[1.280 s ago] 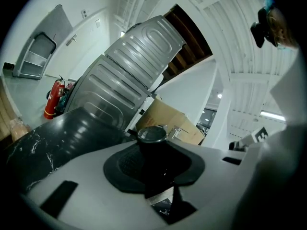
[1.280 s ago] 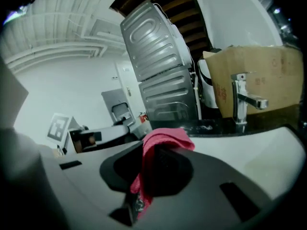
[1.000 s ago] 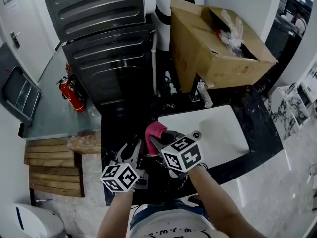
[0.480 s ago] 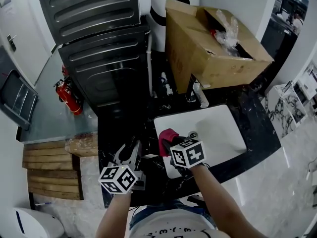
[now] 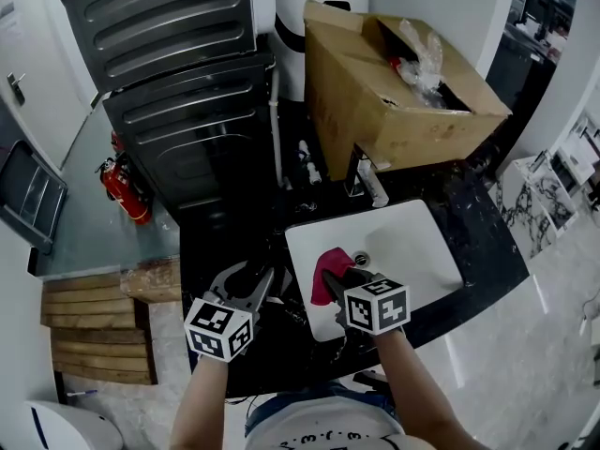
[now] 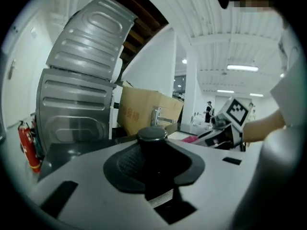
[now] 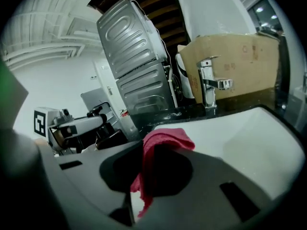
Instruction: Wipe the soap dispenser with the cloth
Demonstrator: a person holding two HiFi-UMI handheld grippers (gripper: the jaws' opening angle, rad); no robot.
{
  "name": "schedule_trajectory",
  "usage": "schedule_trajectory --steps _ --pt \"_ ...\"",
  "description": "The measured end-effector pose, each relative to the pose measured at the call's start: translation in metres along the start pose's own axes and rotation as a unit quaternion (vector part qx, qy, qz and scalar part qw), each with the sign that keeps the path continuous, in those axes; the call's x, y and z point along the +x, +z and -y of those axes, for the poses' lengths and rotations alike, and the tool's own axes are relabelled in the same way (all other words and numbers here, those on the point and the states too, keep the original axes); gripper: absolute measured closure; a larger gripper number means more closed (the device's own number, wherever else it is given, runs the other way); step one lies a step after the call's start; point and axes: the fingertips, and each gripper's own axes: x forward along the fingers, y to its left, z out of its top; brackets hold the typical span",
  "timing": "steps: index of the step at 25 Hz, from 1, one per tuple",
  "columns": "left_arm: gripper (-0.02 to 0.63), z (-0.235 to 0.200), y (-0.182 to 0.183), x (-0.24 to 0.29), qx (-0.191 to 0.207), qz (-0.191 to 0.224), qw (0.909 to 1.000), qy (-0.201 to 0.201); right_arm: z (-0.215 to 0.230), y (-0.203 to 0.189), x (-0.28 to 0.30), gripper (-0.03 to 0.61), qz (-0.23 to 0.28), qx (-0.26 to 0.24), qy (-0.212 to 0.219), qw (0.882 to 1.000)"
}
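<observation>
Lower centre of the head view: left tongs (image 5: pixel 255 284) pinch the dark dispenser (image 6: pixel 152 135) above the black table (image 5: pixel 214 244); just to the right, right tongs (image 5: pixel 336 272) pinch the pink cloth (image 5: pixel 324 279) over the white sink's (image 5: pixel 417 242) lower-left corner.

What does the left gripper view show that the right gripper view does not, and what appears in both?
Only the left gripper view: the black round top of the soap dispenser, clamped in the left gripper, and the marker cube of the right gripper. Only the right gripper view: the marker cube of the left gripper and the inside of the white sink. Both: the faucet, the cardboard box, the grey appliance and the red cloth that the right gripper holds.
</observation>
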Motion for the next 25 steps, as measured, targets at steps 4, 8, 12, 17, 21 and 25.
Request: schedule_trajectory --steps 4,8,12,17,21,25 --pt "0.505 0.005 -0.003 0.006 0.074 -0.018 0.9967 0.026 0.007 0.004 -0.008 0.529 0.021 0.034 0.002 0.999" --pt "0.5 0.007 -0.005 0.003 0.095 -0.03 0.995 0.007 0.01 0.003 -0.009 0.529 0.023 0.039 0.0 0.999" --pt "0.478 0.002 -0.006 -0.011 0.112 -0.038 0.9928 0.018 0.008 0.001 -0.007 0.529 0.02 0.039 0.002 0.999" --pt "0.393 -0.011 -0.009 -0.04 0.105 -0.041 0.9932 0.029 0.008 -0.003 -0.006 0.529 0.014 0.038 0.002 0.999" --pt "0.382 -0.019 -0.014 -0.061 0.089 -0.034 0.9945 0.045 0.006 -0.004 -0.005 0.529 0.014 0.04 0.003 0.999" --pt "0.396 -0.01 -0.016 -0.061 0.071 -0.019 0.9966 0.037 0.002 -0.002 -0.003 0.529 0.018 0.04 0.009 0.999"
